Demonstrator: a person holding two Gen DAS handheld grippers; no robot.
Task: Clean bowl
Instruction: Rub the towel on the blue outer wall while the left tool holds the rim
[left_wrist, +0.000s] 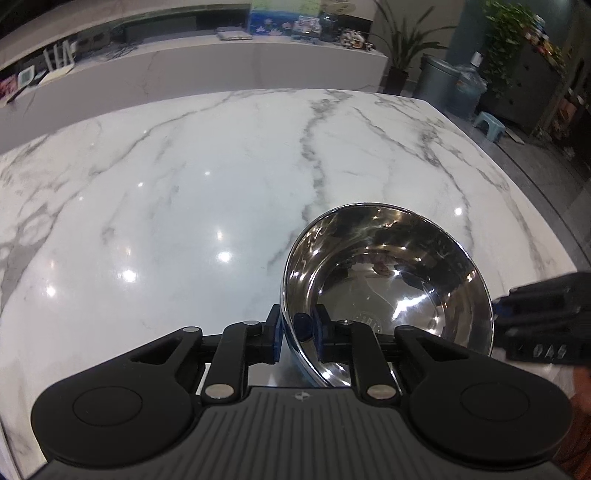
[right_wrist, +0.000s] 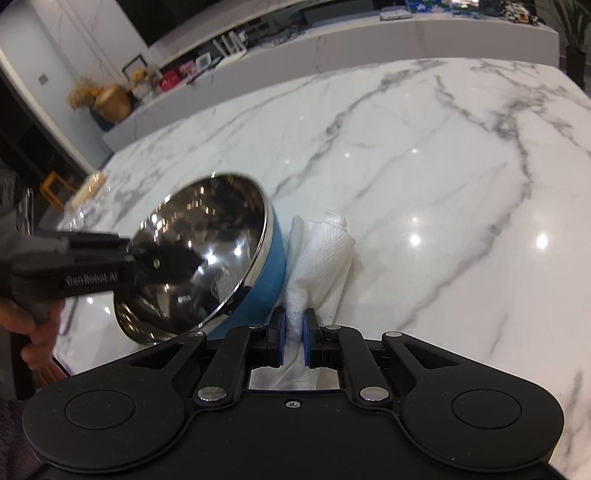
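Marble worktop (right_wrist: 424, 177) carries the work, glossy and white with grey veins, and you are stationed at its near edge. Nearest you, the left gripper (left_wrist: 295, 330) has its fingers pinched on the bowl (left_wrist: 388, 280), one pad outside the blue wall and one inside the steel, holding it tipped at the near edge with its mouth turned up and toward you. The right gripper (right_wrist: 292, 334) is pressed together on a crumpled white paper towel (right_wrist: 317, 251), which stands just beside the bowl's blue outer wall; whether it touches is not clear. Judgement: the wipe itself is not yet under way, and your next move calls for carrying the towel over the rim and into the steel interior while the left grip keeps the tilt. Beyond the bowl the worktop lies open to its far edge, giving ample room; a glass dish (right_wrist: 86, 195) sits toward the far left corner
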